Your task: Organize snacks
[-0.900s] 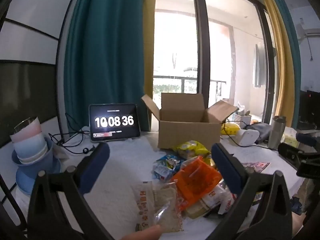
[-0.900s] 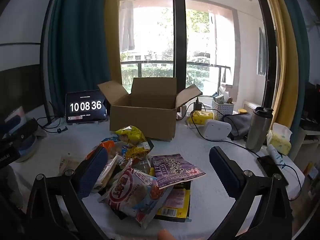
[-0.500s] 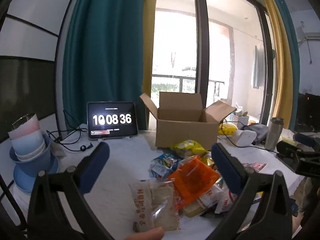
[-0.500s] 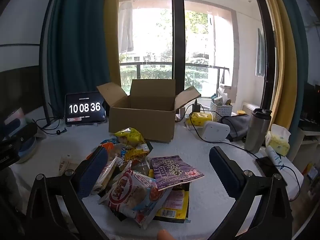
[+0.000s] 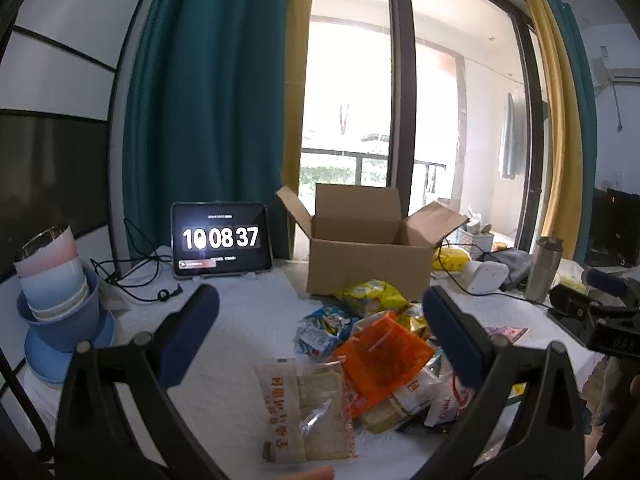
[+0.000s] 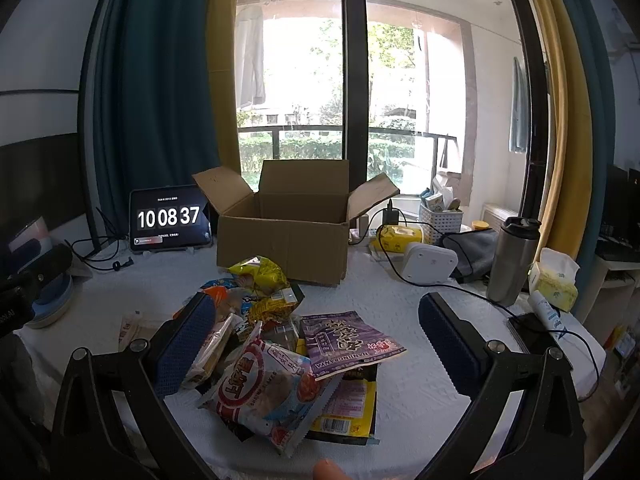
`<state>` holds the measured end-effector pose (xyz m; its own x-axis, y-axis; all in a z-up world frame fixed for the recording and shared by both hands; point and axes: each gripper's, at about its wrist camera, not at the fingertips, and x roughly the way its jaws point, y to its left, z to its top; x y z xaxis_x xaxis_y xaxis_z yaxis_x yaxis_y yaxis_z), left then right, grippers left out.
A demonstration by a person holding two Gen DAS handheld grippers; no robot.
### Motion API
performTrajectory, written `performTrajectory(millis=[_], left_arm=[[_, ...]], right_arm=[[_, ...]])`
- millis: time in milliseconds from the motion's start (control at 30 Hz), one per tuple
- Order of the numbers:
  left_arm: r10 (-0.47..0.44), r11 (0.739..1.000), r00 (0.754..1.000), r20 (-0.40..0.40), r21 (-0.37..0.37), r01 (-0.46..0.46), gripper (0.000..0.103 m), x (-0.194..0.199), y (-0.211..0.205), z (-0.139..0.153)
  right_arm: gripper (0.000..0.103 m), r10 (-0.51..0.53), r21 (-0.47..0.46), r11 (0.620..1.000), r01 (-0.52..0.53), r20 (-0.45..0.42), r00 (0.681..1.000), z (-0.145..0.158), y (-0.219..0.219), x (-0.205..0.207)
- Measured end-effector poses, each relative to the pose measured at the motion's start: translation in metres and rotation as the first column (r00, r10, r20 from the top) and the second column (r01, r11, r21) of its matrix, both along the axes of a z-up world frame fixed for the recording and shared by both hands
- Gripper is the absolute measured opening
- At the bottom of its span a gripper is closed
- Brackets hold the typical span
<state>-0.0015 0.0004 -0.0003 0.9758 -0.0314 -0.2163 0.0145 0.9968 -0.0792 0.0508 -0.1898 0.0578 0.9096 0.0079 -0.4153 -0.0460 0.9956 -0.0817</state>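
A heap of snack packets lies on the white table in front of an open cardboard box (image 5: pixel 368 260) (image 6: pixel 284 240). In the left wrist view, my left gripper (image 5: pixel 320 298) is open above a clear bread bag (image 5: pixel 308 412), an orange packet (image 5: pixel 384 356), a blue packet (image 5: pixel 320 328) and a yellow packet (image 5: pixel 372 294). My right gripper (image 6: pixel 316 304) is open over a purple packet (image 6: pixel 348 342), a red-and-white cracker bag (image 6: pixel 264 392) and a yellow packet (image 6: pixel 260 274). Neither gripper touches a packet.
A tablet clock (image 5: pixel 222 240) stands left of the box, with cables beside it. Stacked blue bowls and cups (image 5: pixel 60 300) sit at the far left. At the right are a steel tumbler (image 6: pixel 512 264), a white device (image 6: pixel 430 262), a tissue pack (image 6: pixel 554 280) and a phone (image 6: pixel 536 334).
Both grippers stay wide open and hardly move. The packets lie as before. The clock reads one second later.
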Motion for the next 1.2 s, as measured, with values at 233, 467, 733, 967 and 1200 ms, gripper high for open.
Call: performTrajectory(millis=[233, 467, 733, 967, 1200], left_arm=[[-0.004, 1.000, 1.000, -0.002, 0.002, 0.004, 0.103, 0.0001, 0.0010, 0.0016], [-0.008, 1.000, 1.000, -0.001, 0.006, 0.008, 0.103, 0.0006, 0.0015, 0.0026], [-0.008, 1.000, 1.000, -0.002, 0.008, 0.008, 0.103, 0.0001, 0.0006, 0.0019], [-0.008, 1.000, 1.000, -0.004, 0.007, 0.008, 0.103, -0.0004, 0.0004, 0.0012], [-0.008, 1.000, 1.000, -0.008, 0.007, 0.008, 0.103, -0.0003, -0.0004, 0.0007]], right_arm=[[0.103, -0.005, 0.003, 1.000, 0.005, -0.002, 1.000, -0.0003, -0.0013, -0.0017], [0.103, -0.006, 0.004, 1.000, 0.006, -0.004, 1.000, 0.0001, -0.0024, -0.0024], [0.103, -0.011, 0.002, 1.000, 0.011, -0.002, 1.000, 0.0012, -0.0025, -0.0034], [0.103, -0.011, 0.001, 1.000, 0.011, -0.002, 1.000, 0.0014, -0.0021, -0.0027], [0.103, -0.012, 0.000, 1.000, 0.012, -0.005, 1.000, 0.0019, -0.0023, -0.0036]])
